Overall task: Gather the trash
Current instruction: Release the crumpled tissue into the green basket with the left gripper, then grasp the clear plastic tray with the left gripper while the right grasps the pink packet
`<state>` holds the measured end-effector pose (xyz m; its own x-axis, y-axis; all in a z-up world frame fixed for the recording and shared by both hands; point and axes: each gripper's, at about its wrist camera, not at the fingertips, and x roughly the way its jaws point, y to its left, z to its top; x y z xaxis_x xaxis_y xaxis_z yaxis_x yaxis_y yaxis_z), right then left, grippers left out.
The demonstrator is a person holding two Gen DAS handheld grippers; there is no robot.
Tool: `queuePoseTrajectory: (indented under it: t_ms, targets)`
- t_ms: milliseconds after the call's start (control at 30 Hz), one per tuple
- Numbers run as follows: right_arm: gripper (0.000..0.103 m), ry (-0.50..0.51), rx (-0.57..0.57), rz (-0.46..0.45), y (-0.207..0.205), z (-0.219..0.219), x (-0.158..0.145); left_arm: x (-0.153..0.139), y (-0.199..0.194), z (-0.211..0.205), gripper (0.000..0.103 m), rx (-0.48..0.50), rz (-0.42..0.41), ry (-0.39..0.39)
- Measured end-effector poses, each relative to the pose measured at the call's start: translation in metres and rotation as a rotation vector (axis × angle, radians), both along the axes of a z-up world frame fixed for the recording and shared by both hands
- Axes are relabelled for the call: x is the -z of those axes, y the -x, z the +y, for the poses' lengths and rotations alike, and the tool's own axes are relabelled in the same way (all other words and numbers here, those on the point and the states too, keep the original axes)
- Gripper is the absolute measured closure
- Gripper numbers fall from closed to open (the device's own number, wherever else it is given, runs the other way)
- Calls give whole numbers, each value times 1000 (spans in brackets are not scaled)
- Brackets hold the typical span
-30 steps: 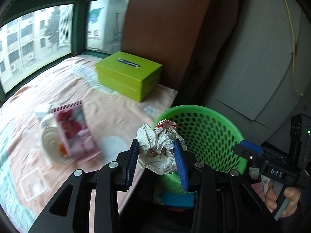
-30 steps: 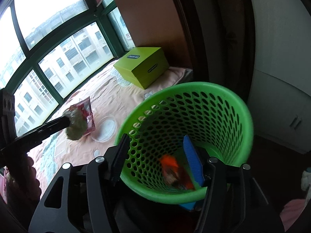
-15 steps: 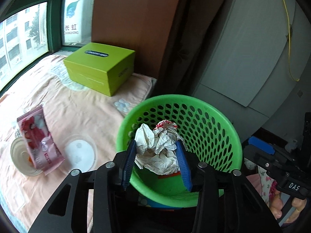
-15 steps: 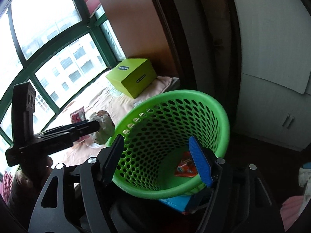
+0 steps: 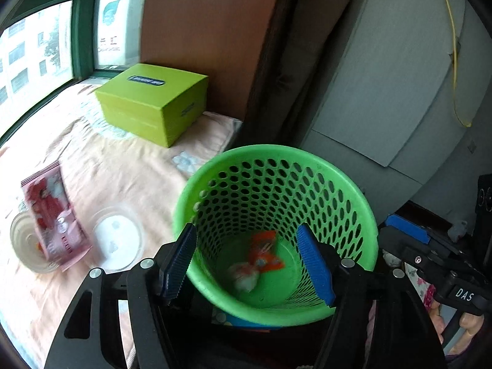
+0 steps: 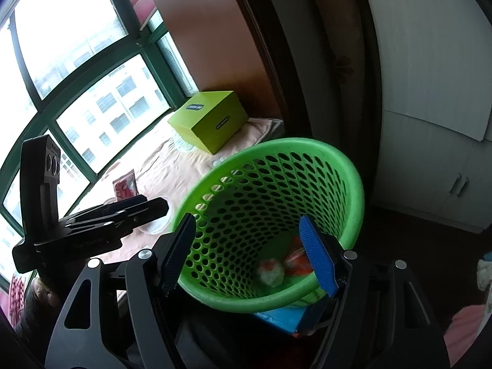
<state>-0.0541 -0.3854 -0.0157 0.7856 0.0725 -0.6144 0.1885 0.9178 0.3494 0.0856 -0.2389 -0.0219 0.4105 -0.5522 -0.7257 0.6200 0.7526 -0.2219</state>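
Both grippers, left [image 5: 247, 261] and right [image 6: 249, 253], hang with jaws spread wide and empty above the green perforated basket [image 5: 353, 190]. Inside, a crumpled paper wad [image 5: 244, 276] lies beside an orange wrapper [image 5: 265, 250]. Farther off, a red snack packet [image 5: 50, 215] and lime-green box [image 5: 152, 101] rest on the cloth.

Windows [image 6: 77, 70]: green-framed panes are curving along the left, showing pale apartment blocks outside.
Light: daylight is pouring in through the glass, leaving the right side dim.
Wall panel [image 5: 203, 30]: a brown wooden surface is rising behind the sill.
Sill cover [image 5: 129, 166]: a peach cloth is lying over the window ledge.
Cabinets [image 6: 430, 123]: grey-white doors are standing at right.
Cable [image 5: 455, 61]: a yellow cord is hanging down the cabinet front.
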Motion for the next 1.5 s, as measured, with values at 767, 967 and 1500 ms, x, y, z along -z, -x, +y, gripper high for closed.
queuePoseTrajectory:
  t_ms: [767, 967, 1500]
  targets:
    - [26, 41, -237, 17, -58, 90, -6, 7, -23, 186, 18, -335, -67, -171]
    - [26, 62, -299, 34, -77, 117, -4, 24, -32, 239, 13, -349, -44, -222]
    - [26, 87, -390, 107, -118, 169, 10, 71, -48, 287, 9, -129, -33, -375]
